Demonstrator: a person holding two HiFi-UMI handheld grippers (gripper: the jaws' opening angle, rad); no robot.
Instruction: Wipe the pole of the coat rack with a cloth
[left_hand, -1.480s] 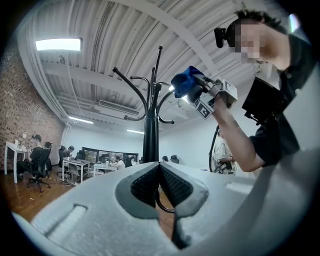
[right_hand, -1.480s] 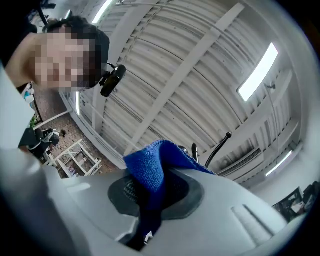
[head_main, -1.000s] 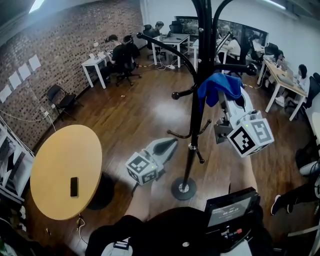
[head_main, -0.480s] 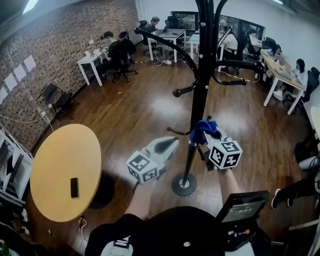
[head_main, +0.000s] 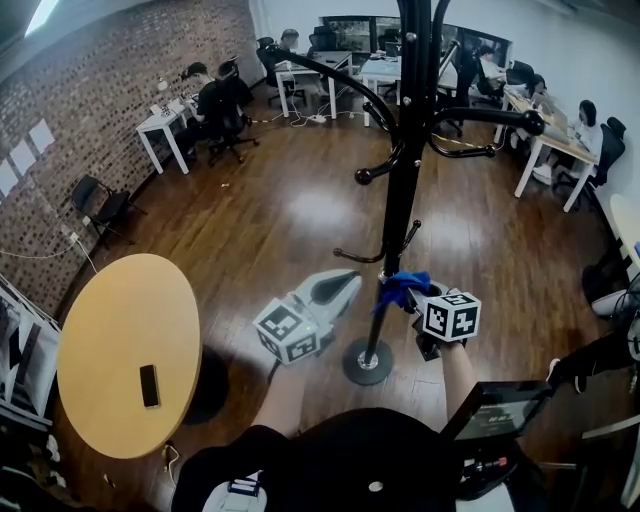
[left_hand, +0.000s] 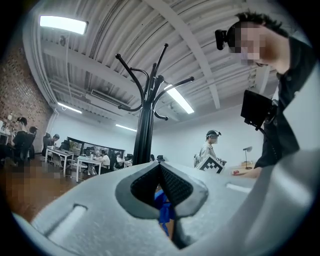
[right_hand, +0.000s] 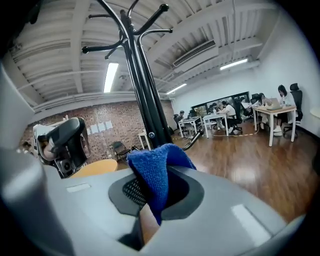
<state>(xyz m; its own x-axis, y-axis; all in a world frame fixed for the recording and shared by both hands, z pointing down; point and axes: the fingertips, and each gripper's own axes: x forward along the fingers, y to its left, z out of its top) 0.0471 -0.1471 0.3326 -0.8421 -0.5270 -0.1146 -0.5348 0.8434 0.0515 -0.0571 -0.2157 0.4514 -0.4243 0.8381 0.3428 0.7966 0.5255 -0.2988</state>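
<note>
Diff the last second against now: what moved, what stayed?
The right gripper, shut on the blue cloth, slid down the pole from the upper hooks to below the small lower hooks, nearer the base. Nothing grasped or released. The left gripper kept its place beside the pole, shut on nothing.

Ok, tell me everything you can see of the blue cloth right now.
The bright blue terry-like cloth looks soft and nubby and is bunched into a folded wad. It is pinched between the jaws of the right hand-held gripper, with a rounded fold sticking up past them. In the head view it sits low on the black metal coat rack pole, a little above the round black base, and appears to press against the pole's right side.
</note>
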